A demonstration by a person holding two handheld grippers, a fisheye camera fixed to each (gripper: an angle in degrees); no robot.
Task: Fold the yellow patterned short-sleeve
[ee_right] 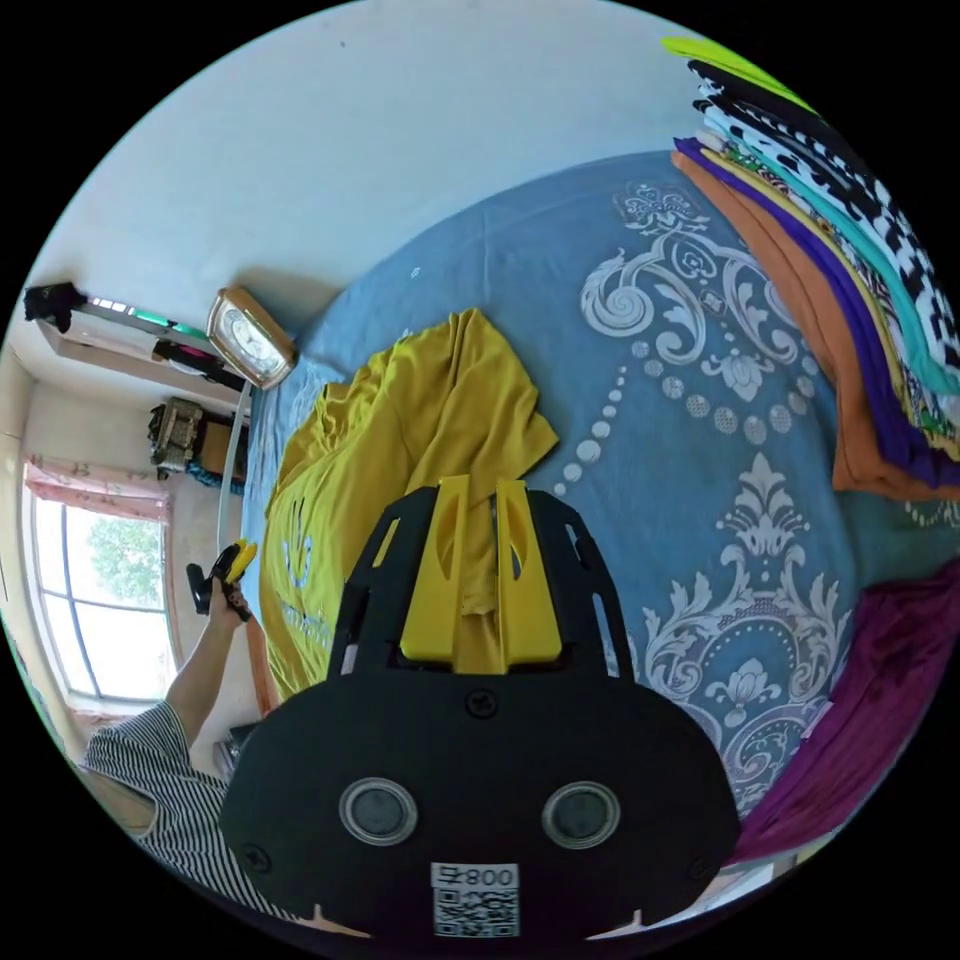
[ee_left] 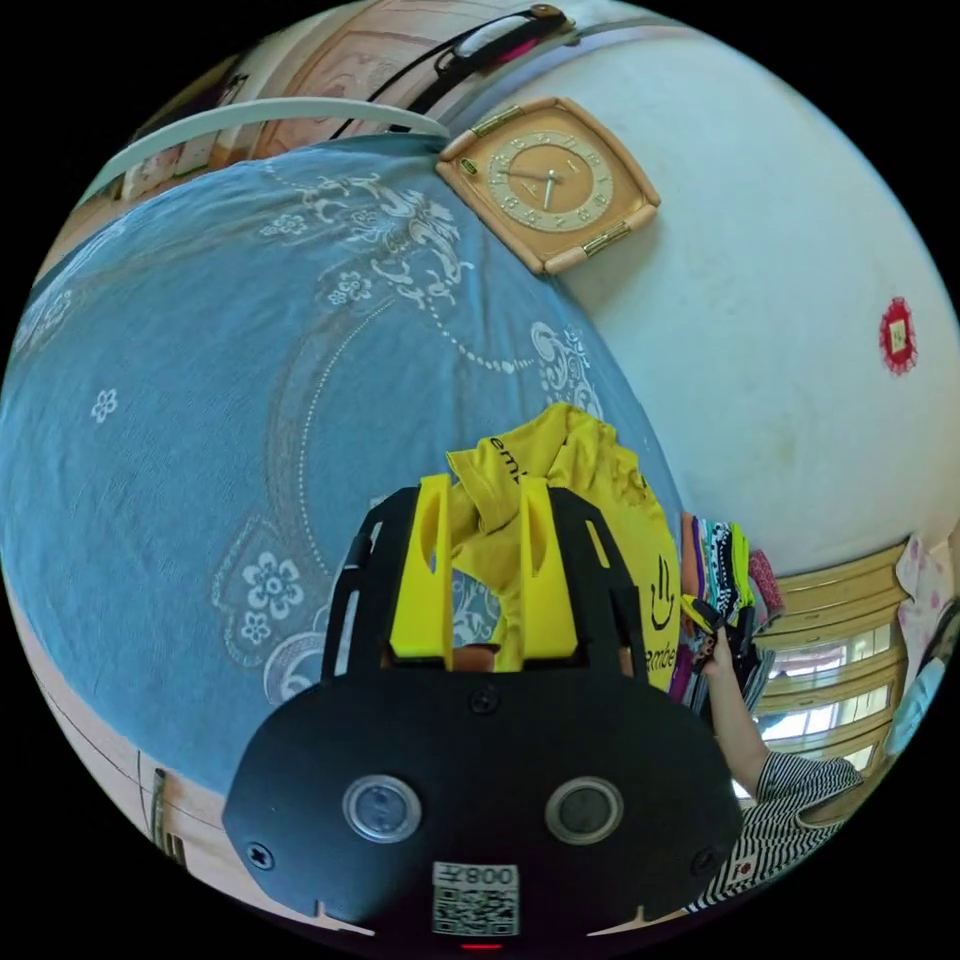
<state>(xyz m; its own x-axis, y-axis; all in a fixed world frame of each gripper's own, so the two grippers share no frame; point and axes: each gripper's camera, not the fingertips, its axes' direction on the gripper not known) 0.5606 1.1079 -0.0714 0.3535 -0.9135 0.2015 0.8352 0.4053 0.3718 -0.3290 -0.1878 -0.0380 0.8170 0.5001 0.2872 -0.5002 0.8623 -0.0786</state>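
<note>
The yellow short-sleeve shirt [ee_left: 585, 470] with dark printing hangs bunched over the blue patterned bedspread [ee_left: 200, 400]. My left gripper [ee_left: 485, 485] has a thick fold of it between its yellow jaws, which press on the cloth. In the right gripper view the shirt [ee_right: 420, 420] lies rumpled on the bedspread [ee_right: 700, 330], and my right gripper [ee_right: 482, 485] is shut on a narrow edge of it. A hand holds the left gripper [ee_right: 222, 575] at the shirt's far side. The right gripper [ee_left: 705, 615] shows small beside the shirt's lower edge.
A stack of folded clothes [ee_right: 850, 300] lies on the bed near the right gripper, with a purple garment [ee_right: 880, 690] below it. A tan square clock [ee_left: 548, 185] hangs on the white wall. A person in a striped top [ee_right: 170, 790] stands by a window [ee_right: 110, 600].
</note>
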